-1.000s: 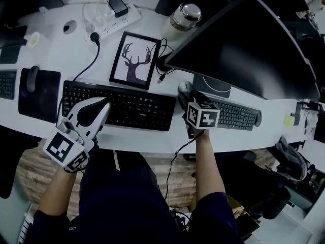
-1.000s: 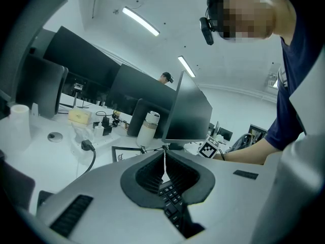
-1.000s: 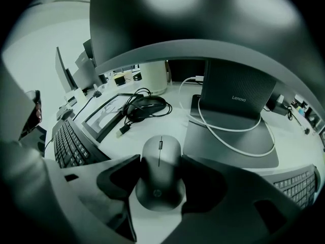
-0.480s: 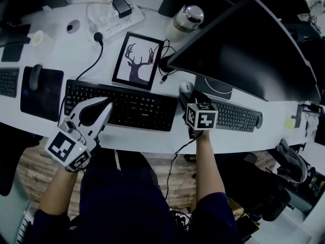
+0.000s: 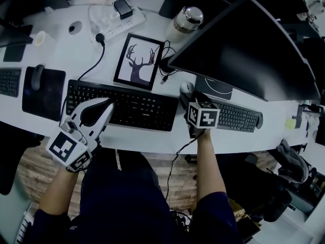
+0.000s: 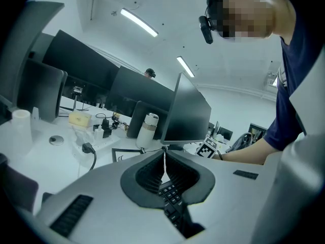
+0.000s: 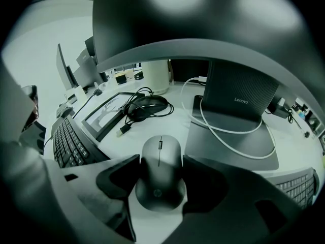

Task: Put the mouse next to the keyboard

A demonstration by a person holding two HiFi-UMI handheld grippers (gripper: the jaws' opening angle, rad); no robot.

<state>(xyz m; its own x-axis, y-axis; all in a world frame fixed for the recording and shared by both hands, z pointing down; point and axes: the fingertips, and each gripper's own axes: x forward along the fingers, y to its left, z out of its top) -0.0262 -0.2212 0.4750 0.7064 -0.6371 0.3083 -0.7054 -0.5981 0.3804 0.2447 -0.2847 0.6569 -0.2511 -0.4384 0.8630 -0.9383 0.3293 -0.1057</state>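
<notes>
- Your mouse is silver-grey.
- Your keyboard is black.
- Your picture is black-framed, with a dark antlered silhouette on white.
- Your desk is white.

Curved white desk over plank floor — bright strip lights on a white ceiling

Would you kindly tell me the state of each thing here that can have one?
Left tool, shut, empty, over the keyboard.
Right tool, shut on the mouse.
Mouse, resting on the desk, held at both flanks.
Monitor, screen dark.
Flask, lid on.
</notes>
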